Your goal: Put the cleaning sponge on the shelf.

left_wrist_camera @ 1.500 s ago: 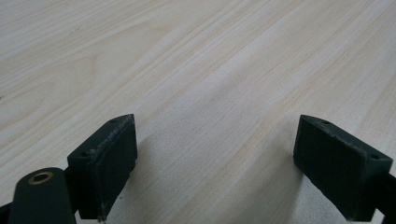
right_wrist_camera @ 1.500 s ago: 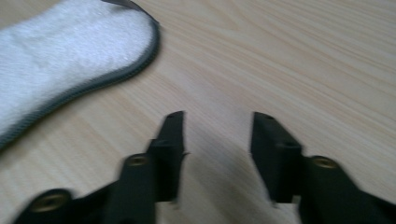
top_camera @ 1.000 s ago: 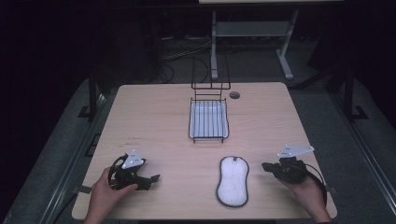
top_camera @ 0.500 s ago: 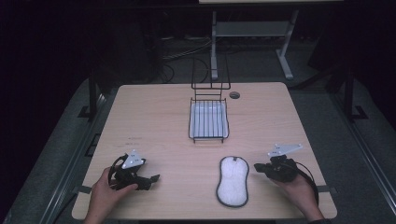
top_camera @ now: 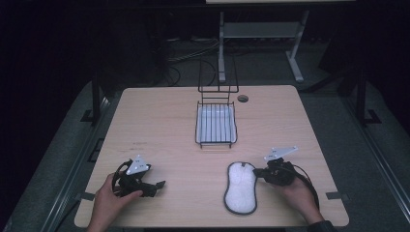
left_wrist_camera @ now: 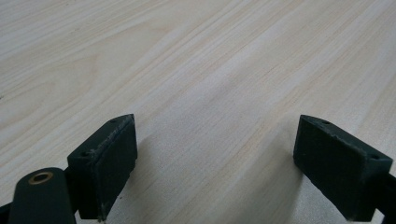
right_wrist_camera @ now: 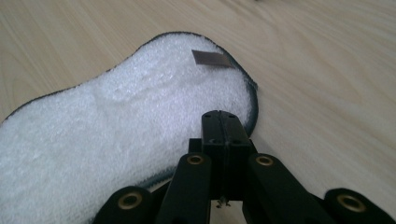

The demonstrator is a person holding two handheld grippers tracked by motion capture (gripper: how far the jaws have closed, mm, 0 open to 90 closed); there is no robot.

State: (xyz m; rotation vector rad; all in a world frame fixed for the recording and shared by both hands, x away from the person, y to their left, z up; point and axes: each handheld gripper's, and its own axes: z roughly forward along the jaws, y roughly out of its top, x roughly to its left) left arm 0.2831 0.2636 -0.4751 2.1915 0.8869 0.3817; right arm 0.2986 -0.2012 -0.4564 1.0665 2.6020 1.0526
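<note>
The right gripper (top_camera: 256,172) has slid left along the near edge of the table (top_camera: 164,125) since a second ago and now sits at the right edge of the white pad (top_camera: 241,187), its jaws pressed flat together with nothing between them. The left gripper (top_camera: 157,185) has kept still at the near left, jaws wide apart over bare wood.

The pad, a fluffy peanut-shaped thing with a dark border, lies flat at the near middle of the table, just in front of the wire rack (top_camera: 216,124) that stands further back with its pale tray. In the right gripper view the closed tips (right_wrist_camera: 224,126) hang over the pad's border by the end that carries a small grey tag (right_wrist_camera: 211,58); whether they touch the pile I can't tell.

My guess is the pad is about to be picked up. To do that well, the jaws need to part first, then one tip should slip under the border while the other comes down on top, pinching the firm edge instead of the soft pile. A low, shallow approach should keep the pad from being shoved away.
</note>
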